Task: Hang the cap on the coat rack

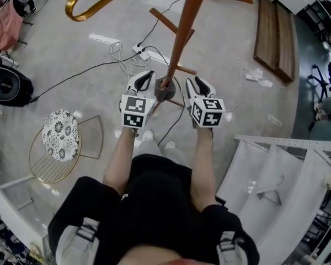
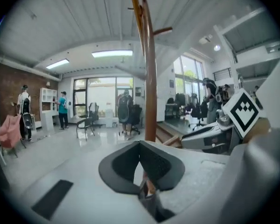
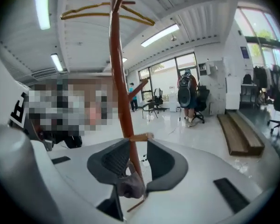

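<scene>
Grey cloth sat in both tools: the cap (image 1: 165,91), held low by the pole of the coat rack (image 1: 182,32), between the two tools and on no peg.

The left tool (image 2: 140,146) had its pads pressed together at the tips, with a fold of the cap nipped at their root. The right tool (image 3: 139,144) had its pads a narrow slot apart. The pole showed through the slot, and a bunch of the cap was wedged low against the left pad. Judged a pinch on the cap, though a lighter one than the left.

In the head view both tools lay side by side, jaws toward the pole. Could not tell whether the cap touched the pole or hung just beside it.

Step in hand, as judged: bringing the cap to the rack, ahead of the hooking. The next move calls for raising both tools together along the pole to a free peg. A short peg (image 2: 162,31) stuck out high in the left gripper view, and an angled peg (image 3: 139,87) showed in the right gripper view. The crown's opening would need to pass over the peg tip before either tool lets go.

Outward: a power strip (image 1: 140,51) and its cable lay on the floor near the rack. A wire chair (image 1: 60,134) with a patterned cushion stood to the person's left, and wooden steps (image 1: 273,35) far right.
</scene>
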A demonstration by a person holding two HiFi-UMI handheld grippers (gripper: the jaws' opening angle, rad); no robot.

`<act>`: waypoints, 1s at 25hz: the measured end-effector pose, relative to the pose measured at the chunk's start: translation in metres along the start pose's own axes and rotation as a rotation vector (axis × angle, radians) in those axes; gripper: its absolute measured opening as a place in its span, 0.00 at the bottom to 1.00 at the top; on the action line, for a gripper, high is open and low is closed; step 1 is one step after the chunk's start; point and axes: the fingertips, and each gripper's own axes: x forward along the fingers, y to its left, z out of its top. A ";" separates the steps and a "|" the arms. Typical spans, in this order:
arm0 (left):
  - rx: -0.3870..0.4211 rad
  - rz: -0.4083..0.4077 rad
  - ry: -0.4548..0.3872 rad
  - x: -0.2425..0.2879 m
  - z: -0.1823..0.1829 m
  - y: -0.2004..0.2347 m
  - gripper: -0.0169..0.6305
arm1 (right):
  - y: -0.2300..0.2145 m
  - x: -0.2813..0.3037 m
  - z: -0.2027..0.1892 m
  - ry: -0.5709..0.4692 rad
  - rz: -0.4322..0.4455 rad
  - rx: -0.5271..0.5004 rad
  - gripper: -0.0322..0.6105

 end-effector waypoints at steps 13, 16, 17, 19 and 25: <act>0.040 0.008 -0.205 -0.049 0.072 -0.060 0.03 | 0.039 -0.099 0.110 -0.382 0.125 -0.108 0.04; 0.024 0.002 -0.198 -0.051 0.070 -0.067 0.03 | 0.035 -0.102 0.104 -0.370 0.126 -0.096 0.04; 0.020 0.001 -0.196 -0.051 0.070 -0.067 0.03 | 0.035 -0.102 0.104 -0.373 0.127 -0.096 0.04; 0.016 0.013 -0.188 -0.050 0.068 -0.064 0.03 | 0.037 -0.101 0.105 -0.379 0.135 -0.101 0.04; -0.015 0.021 -0.167 -0.048 0.057 -0.065 0.03 | 0.035 -0.102 0.099 -0.377 0.157 -0.117 0.04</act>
